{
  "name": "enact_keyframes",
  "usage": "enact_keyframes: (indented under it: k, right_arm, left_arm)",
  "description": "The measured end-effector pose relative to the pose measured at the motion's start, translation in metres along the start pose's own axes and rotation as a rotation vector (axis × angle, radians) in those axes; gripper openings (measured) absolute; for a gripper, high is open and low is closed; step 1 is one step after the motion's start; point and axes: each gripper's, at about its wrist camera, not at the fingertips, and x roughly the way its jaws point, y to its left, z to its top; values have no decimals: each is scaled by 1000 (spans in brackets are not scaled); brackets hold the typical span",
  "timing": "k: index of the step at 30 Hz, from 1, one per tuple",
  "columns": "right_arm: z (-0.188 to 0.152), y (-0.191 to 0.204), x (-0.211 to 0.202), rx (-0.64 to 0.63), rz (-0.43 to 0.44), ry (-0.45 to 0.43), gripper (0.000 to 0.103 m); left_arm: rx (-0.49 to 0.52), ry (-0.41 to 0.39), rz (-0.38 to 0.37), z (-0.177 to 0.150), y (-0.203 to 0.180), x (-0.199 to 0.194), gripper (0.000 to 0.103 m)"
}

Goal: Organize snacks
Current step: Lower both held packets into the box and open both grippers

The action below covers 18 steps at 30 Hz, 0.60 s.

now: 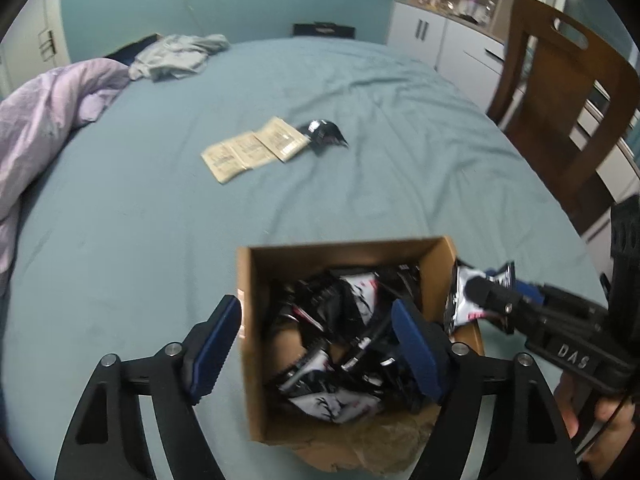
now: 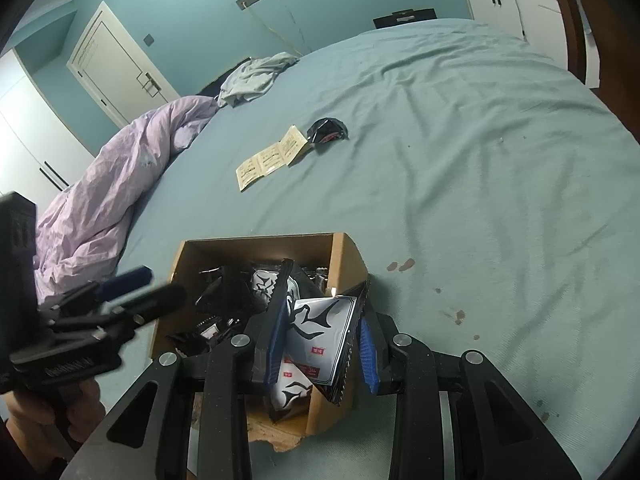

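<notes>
An open cardboard box (image 1: 344,249) sits on the teal bed and holds several black-and-white snack packets (image 1: 348,404). My left gripper (image 1: 316,344) is open above it. One finger hangs outside the box's left wall, the other over the packets, and neither pad presses on anything. My right gripper (image 2: 322,344) is shut on a black-and-white snack packet (image 2: 320,320) at the right side of the box (image 2: 256,245). In the left wrist view that gripper (image 1: 476,288) comes in from the right with the packet (image 1: 464,300). Farther up the bed lie beige sachets (image 1: 256,148) and a black packet (image 1: 324,132).
A purple duvet (image 2: 112,184) is heaped on the bed's left side, with a grey garment (image 2: 252,76) beyond it. A wooden chair (image 1: 560,92) and white cabinets (image 1: 424,36) stand to the right of the bed. Small reddish stains (image 2: 400,265) mark the sheet right of the box.
</notes>
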Motion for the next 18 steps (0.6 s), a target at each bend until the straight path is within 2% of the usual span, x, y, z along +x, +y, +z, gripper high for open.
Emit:
enact_keyframes:
  k: [4,7,13,18]
  right_arm:
    - [0,4,3,-7,19,1,30]
    - [-3,17,3,-68,19,-5,30]
    - [-12,39,8,-185,-3,-7,30]
    - [-17,46,13,-203,14,14,31]
  left_arm:
    - [-3,-19,71,4,6,-5,81]
    - [-13,-25,107,5,10,-7,81]
    - [-39,-17,119,5,19,-6,81]
    - [-17,-27,142,6,14,-7,81]
